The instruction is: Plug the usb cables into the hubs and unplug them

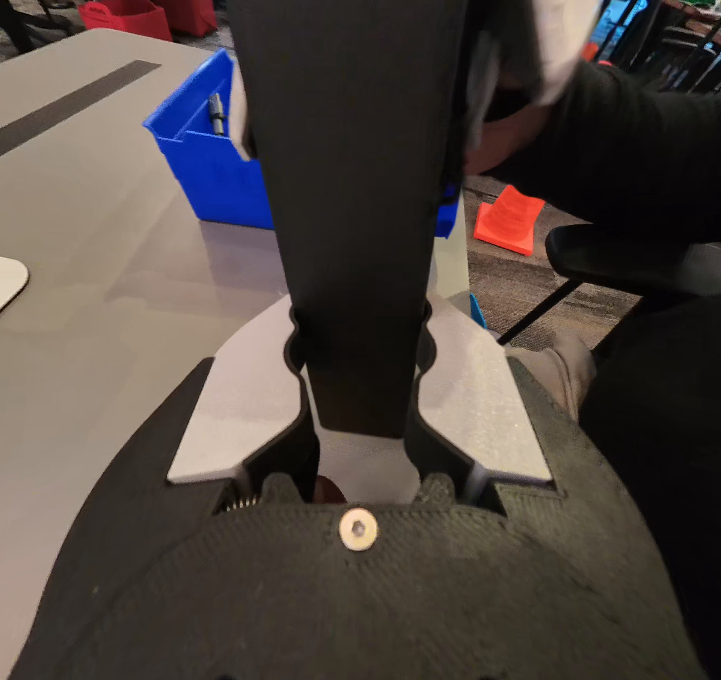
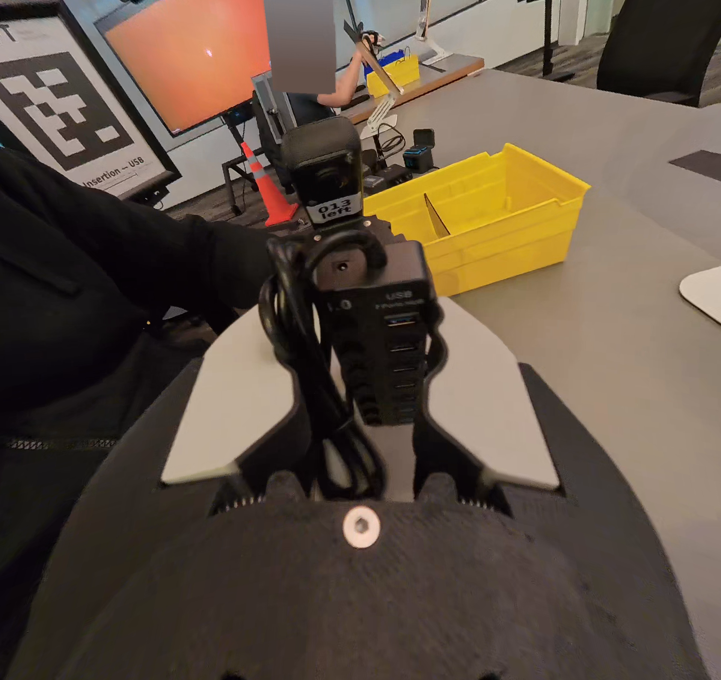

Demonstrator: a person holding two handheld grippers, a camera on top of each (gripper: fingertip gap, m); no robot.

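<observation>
1. My right gripper (image 2: 361, 353) has its fingers closed on the black USB hub (image 2: 384, 333) at frame centre (its row of ports faces my camera), with the hub's own cable (image 2: 308, 349) bundled against its left side.
2. My left gripper (image 1: 361, 333) has its fingers closed on a flat black body (image 1: 351, 154) that fills the centre of the left wrist view. I judge this to be the same hub seen from its back, but I cannot confirm it.
3. No free USB cable plug is visible in either view. The blue bin (image 1: 206, 162) at upper left holds a small metal-tipped item that may be one; too small to tell.
4. Risks from here:
   - Both grippers hold one body; pulling apart or twisting could make it slip.
   - The looped cable lies between my right fingers and could snag or block the ports.
   - The hub is raised off the surface (image 2: 585, 349), so a loosened grip would drop it beside the yellow bin (image 2: 507, 247).
5. Writing is present on the hub face, on a white label on the far gripper, and on a marker board at upper left; none is reproduced here.
</observation>
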